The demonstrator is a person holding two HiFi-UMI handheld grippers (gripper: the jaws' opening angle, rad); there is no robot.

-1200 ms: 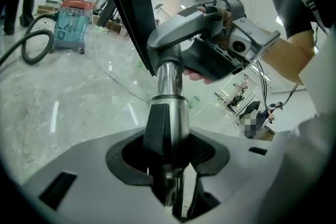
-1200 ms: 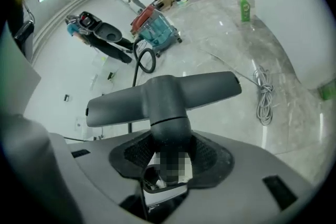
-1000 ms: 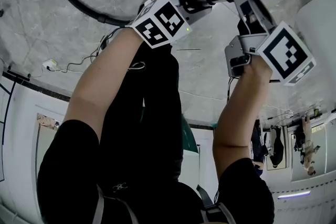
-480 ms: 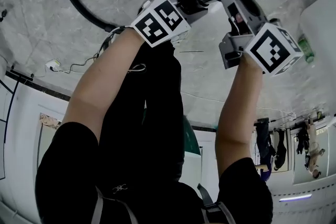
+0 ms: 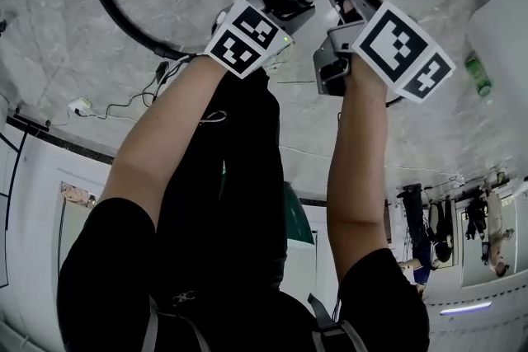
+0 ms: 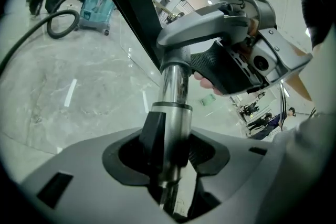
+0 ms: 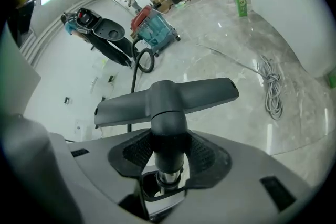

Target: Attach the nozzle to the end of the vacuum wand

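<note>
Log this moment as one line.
left gripper: shut on wand | right gripper: shut on nozzle | wand end at nozzle neck, seating unclear

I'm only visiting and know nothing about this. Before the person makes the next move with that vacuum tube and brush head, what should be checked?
1. Left gripper clamped on the metal wand: ok.
2. Right gripper clamped on the neck of the nozzle: ok.
3. Wand end lined up with the neck: ok, its metal tip shows at the neck's base in the right gripper view.
4. Wand pushed fully home: cannot tell.
5. Black hose free of kinks: ok, the part in view runs in a smooth curve.
6. White cable coil away from the nozzle: ok, it lies off to one side.
</note>
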